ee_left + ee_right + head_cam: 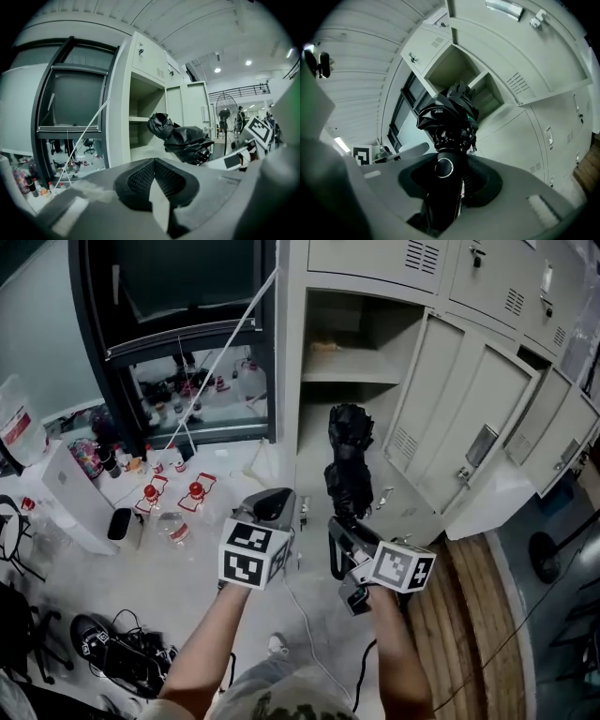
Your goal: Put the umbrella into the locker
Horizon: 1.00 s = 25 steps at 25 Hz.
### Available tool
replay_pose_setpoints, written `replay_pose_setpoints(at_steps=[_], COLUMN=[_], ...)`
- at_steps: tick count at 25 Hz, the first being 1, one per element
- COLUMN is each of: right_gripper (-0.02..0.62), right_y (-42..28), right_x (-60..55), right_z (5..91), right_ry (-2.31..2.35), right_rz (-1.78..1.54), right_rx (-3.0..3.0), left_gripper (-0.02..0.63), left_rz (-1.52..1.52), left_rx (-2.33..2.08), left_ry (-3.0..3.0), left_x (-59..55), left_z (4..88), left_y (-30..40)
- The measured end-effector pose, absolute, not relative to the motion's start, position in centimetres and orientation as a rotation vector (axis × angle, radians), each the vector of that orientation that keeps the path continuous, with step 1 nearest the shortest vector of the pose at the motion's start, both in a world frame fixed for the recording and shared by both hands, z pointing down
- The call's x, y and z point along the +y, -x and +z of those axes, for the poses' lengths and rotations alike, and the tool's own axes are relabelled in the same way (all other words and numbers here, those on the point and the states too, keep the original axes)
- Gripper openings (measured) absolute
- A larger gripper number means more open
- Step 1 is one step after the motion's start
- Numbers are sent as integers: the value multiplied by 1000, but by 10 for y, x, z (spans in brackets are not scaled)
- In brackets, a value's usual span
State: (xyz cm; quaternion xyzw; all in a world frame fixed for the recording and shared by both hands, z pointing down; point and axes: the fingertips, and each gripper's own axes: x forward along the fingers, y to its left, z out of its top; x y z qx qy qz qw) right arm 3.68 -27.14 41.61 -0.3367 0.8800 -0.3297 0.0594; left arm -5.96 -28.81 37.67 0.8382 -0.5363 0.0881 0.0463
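A folded black umbrella [349, 465] stands upright in front of the open locker [352, 367]. My right gripper [342, 545] is shut on its handle, below and in front of the locker opening. In the right gripper view the handle with its round button fills the space between the jaws of the right gripper [445, 173], and the umbrella [447, 117] points at the locker [459, 70]. My left gripper [272, 507] is level with the right one, just to its left, holding nothing. Its pads [140, 176] meet. From there the umbrella [180, 138] shows to the right, before the locker [140, 122].
The locker door [469, 427] stands swung open to the right. Several red-capped bottles [173, 493], a white box [75, 493] and black cables [131, 652] lie on the floor at left. A white rod [225, 343] leans on a dark cabinet. Wooden boards [459, 615] lie at right.
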Motion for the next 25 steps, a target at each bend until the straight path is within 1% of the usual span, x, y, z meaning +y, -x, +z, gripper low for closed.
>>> replay_pose_setpoints(at_steps=[11,25], right_gripper=[134,135], right_y=[-7,-4], right_x=[-351,-400], right_z=[421,434], right_ry=[1101,1076], right_rz=[-1039,-1109], right_rx=[2638,2684], left_gripper=[5,5], left_rz=[273,312], left_rx=[-1539,-1568], left_ry=[-2607,-2588], left_x=[-375,-416], left_z=[380,390], left_y=[79,76])
